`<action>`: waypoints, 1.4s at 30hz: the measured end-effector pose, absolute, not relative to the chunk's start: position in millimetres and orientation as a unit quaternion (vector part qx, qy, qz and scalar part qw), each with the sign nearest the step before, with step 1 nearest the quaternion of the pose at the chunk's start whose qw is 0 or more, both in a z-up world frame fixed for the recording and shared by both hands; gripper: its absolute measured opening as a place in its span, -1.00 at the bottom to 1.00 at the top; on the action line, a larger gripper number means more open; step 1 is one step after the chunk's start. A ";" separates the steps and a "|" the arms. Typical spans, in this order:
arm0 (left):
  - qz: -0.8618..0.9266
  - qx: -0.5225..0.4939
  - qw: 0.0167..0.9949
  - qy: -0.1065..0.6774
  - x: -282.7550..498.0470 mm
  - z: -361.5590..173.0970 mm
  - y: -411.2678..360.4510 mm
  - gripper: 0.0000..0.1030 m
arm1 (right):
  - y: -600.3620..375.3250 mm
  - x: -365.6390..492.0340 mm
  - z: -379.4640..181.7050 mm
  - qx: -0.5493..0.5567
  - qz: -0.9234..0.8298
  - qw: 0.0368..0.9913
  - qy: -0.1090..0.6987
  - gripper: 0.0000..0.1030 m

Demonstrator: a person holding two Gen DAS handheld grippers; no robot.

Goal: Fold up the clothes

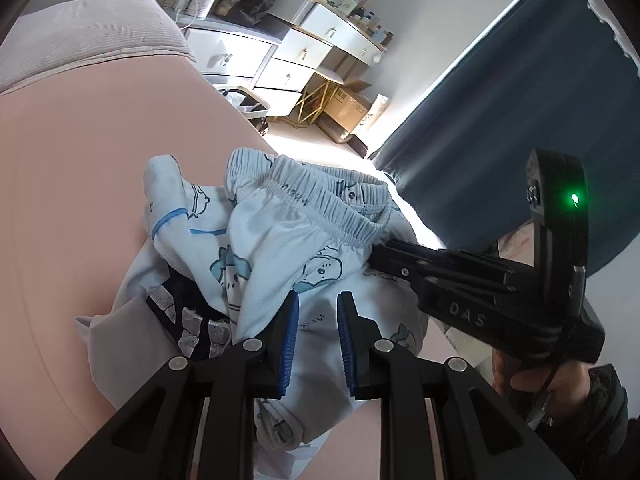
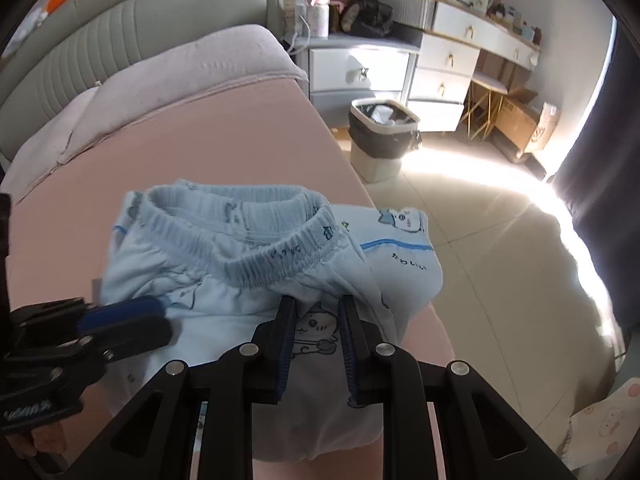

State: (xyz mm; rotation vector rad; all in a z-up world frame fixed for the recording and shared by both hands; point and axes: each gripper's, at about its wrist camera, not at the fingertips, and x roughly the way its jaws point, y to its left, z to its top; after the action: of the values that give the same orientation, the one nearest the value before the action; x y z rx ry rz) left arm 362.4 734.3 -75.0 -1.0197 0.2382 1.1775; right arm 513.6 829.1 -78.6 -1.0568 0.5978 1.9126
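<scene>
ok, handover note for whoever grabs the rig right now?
Left gripper: fingers nearly shut, pinching pale blue fabric of the trousers.
Right gripper: fingers closed on fabric just below the waistband.
Trousers lie bunched near the edge of the pink bed, over a dark garment.
Done: both grips taken.
Left: spread the trousers flat, then fold; nothing is folded yet.

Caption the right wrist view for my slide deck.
Both hand-held grippers pinch light-blue cartoon-print pants on a pink bed.
</scene>
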 end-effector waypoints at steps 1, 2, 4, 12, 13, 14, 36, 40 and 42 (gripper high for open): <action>0.532 -0.456 0.705 0.109 362.4 -73.1 733.6 -0.66 | 830.1 515.9 -77.6 -0.417 0.764 0.426 0.249 -0.61; 0.535 -0.456 0.703 0.110 361.7 -71.1 732.9 -0.65 | 828.2 518.1 -71.6 -0.407 0.766 0.427 0.257 -0.61; 0.538 -0.460 0.697 0.112 360.0 -67.7 731.8 -0.65 | 825.7 518.7 -59.3 -0.393 0.772 0.423 0.267 -0.60; 0.554 -0.462 0.677 0.142 364.7 -49.6 721.8 -0.62 | 793.7 520.8 -20.8 -0.395 0.758 0.455 0.250 0.46; 0.558 -0.458 0.676 0.146 366.2 -46.2 719.0 -0.60 | 788.0 524.8 -15.2 -0.389 0.757 0.461 0.252 0.46; 0.561 -0.454 0.676 0.149 367.6 -42.3 715.9 -0.43 | 781.8 528.3 -12.5 -0.388 0.752 0.468 0.254 0.47; 0.636 -0.331 0.661 0.223 397.8 18.6 607.2 1.00 | 641.0 578.2 7.3 -0.387 0.679 0.538 0.317 0.51; 0.641 -0.333 0.651 0.233 404.4 22.4 590.2 1.00 | 623.3 574.4 12.4 -0.392 0.684 0.535 0.305 0.51; 0.643 -0.341 0.644 0.235 407.1 23.9 582.1 1.00 | 614.2 576.4 15.1 -0.393 0.685 0.532 0.305 0.51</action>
State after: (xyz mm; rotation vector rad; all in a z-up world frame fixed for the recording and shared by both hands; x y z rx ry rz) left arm 407.1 582.1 23.9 -0.7757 0.5342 1.4650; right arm 576.4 614.2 15.1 -0.9361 0.7277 1.6338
